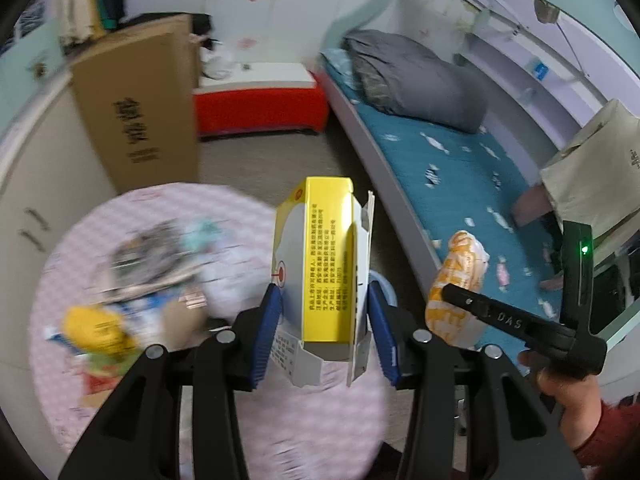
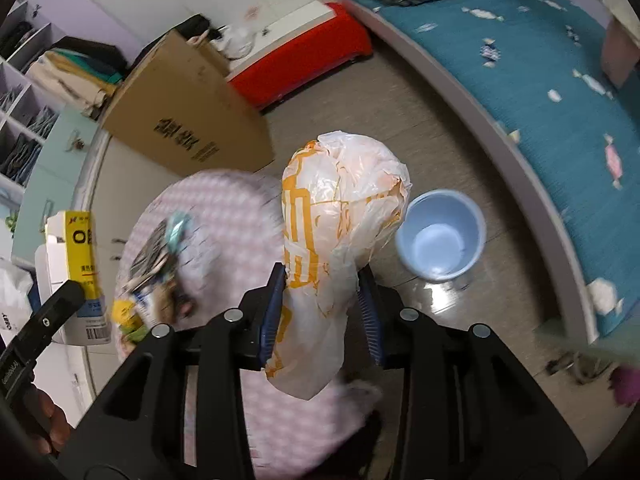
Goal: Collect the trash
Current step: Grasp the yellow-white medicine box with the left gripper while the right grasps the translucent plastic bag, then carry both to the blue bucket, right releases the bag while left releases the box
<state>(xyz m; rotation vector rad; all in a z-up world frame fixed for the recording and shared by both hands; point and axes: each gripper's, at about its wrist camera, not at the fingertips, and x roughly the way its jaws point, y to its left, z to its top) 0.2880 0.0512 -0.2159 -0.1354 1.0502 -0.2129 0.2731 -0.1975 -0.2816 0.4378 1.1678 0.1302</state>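
Note:
My left gripper (image 1: pixel 324 304) is shut on a yellow and white cardboard box (image 1: pixel 320 256) and holds it above the round pink table (image 1: pixel 240 400). The box also shows in the right wrist view (image 2: pixel 76 272). My right gripper (image 2: pixel 322 300) is shut on a white and orange plastic bag (image 2: pixel 336 220), held above the table's edge. The bag also shows in the left wrist view (image 1: pixel 456 280). A light blue bin (image 2: pixel 440 236) stands open on the floor just right of the bag. More wrappers and packets (image 1: pixel 120 300) lie on the table.
A large brown cardboard box (image 1: pixel 140 108) leans against the cabinets behind the table. A red and white storage box (image 1: pixel 260 100) stands at the back. A bed with a teal sheet (image 1: pixel 460 176) and grey pillow runs along the right.

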